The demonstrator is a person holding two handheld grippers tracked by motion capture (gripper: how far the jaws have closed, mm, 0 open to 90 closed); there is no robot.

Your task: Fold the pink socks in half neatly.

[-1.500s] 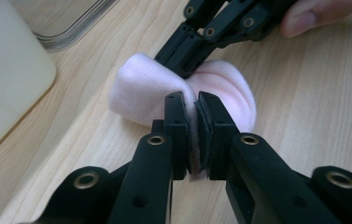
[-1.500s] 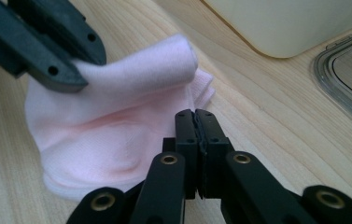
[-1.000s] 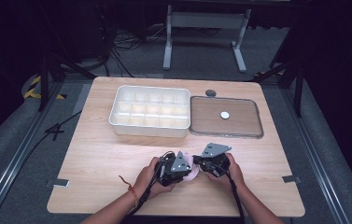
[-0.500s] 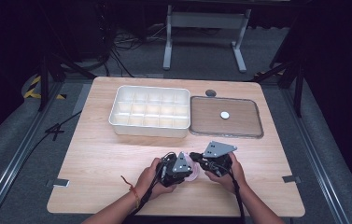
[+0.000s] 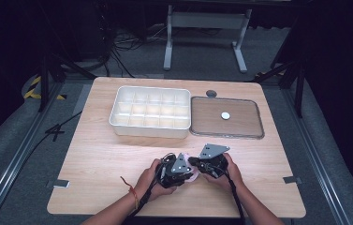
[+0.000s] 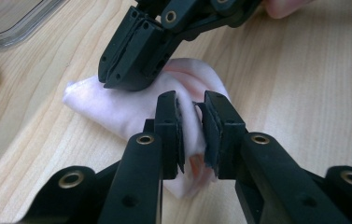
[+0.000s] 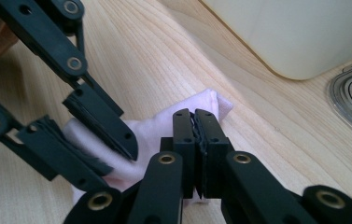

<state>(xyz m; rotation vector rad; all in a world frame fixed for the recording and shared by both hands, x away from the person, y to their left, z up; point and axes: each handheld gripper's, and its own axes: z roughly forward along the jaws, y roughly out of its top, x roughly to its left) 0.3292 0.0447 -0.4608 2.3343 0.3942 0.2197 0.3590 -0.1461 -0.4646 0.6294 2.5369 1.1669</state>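
cloth: lower centre of high view, on table | left gripper: jaws just eased apart, fold between them | right gripper: pinching cloth | tray, lid: upper centre, well apart from cloth

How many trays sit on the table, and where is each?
2. A white divided tray stands at the far middle of the table; a flat clear-rimmed tray lies right beside it, holding a small white disc.
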